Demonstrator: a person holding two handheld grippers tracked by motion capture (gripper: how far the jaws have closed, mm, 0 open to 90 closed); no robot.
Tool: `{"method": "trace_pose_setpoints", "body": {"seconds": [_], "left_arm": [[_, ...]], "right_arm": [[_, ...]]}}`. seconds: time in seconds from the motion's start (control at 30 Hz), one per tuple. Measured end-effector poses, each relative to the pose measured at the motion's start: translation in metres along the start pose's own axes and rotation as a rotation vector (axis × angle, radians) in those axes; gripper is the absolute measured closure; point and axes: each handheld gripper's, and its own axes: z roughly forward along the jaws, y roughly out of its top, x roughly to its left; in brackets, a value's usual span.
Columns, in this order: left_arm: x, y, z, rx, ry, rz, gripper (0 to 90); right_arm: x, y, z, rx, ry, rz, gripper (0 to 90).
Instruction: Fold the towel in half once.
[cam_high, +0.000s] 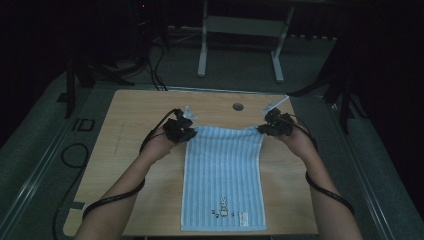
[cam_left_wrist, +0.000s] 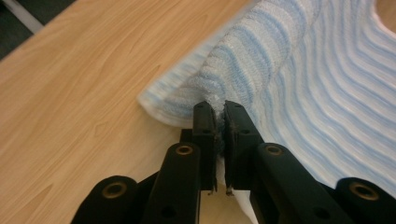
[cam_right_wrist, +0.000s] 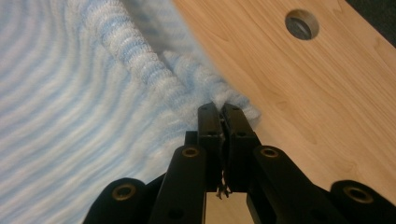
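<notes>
A light blue striped towel (cam_high: 223, 172) lies lengthwise on the wooden table (cam_high: 135, 115), with a small printed figure near its front edge. My left gripper (cam_high: 186, 131) pinches the towel's far left corner, and my right gripper (cam_high: 262, 129) pinches the far right corner. Both far corners are lifted off the table, and the far edge sags between them. In the left gripper view the black jaws are shut on a bunched fold of the towel (cam_left_wrist: 243, 70). The right gripper view shows the jaws closed on the towel (cam_right_wrist: 154, 79) corner the same way.
A round cable hole (cam_high: 238, 106) sits in the table beyond the towel; the hole (cam_right_wrist: 301, 24) lies ahead of the right gripper. A white table frame (cam_high: 202, 45) stands on the floor behind. Cables trail from both grippers along the forearms.
</notes>
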Motion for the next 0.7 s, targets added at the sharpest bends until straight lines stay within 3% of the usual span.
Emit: {"method": "trace_pose_setpoints", "body": {"seconds": [0.1,0.2,0.3,0.47,0.7], "left_arm": [[-0.015,-0.014,-0.013,-0.007,-0.017,0.007,83.4],[-0.031,-0.034,-0.019,0.007,-0.047,0.015,82.6],[-0.046,-0.057,-0.019,0.026,-0.093,0.012,82.5],[-0.066,-0.087,-0.012,0.085,-0.14,0.036,81.5],[-0.084,-0.111,-0.002,0.139,-0.192,0.043,80.3]], "right_arm": [[0.018,-0.007,-0.011,-0.02,0.009,-0.021,87.2],[0.036,-0.023,-0.013,-0.041,0.041,-0.007,87.2],[0.057,-0.044,-0.007,-0.033,0.067,0.0,87.1],[0.088,-0.076,0.012,0.027,0.109,-0.012,86.5],[0.102,-0.1,0.026,0.051,0.159,0.023,86.4]]}}
